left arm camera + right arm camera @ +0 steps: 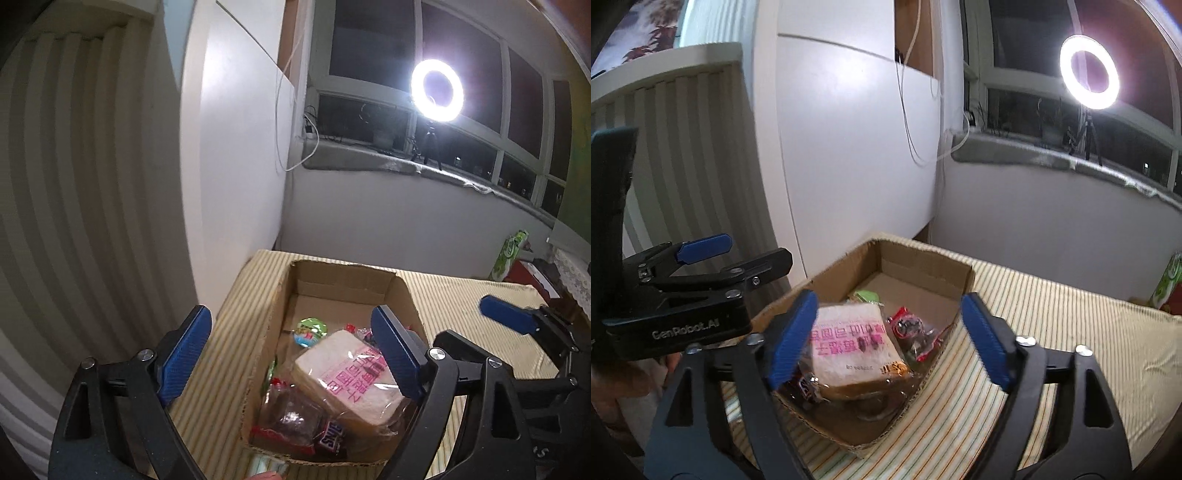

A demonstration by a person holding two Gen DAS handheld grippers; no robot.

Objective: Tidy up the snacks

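A cardboard box [402, 295] sits open on a bench covered in a yellow striped cloth [454, 306], near the corner of a white wall. Inside it lies a bag of sliced bread [347, 373] with pink lettering, resting on top of other snacks. Just beside the bread, toward the near end of the box, are a Snickers bar [330, 437] and a clear pack [291, 410] with something dark inside. Further in lies a small round green sweet [311, 330], and on the other side a red wrapper [907, 325].

The left gripper [291, 354] hovers over the box with its jaws spread wide, nothing between the blue pads; the bread lies below them, untouched. The right gripper [890, 336] is likewise released, its jaws standing apart above the bread and gripping nothing. The two grippers are close side by side.

On the windowsill beyond, a ring light [437, 89] glows on a small tripod against dark panes.
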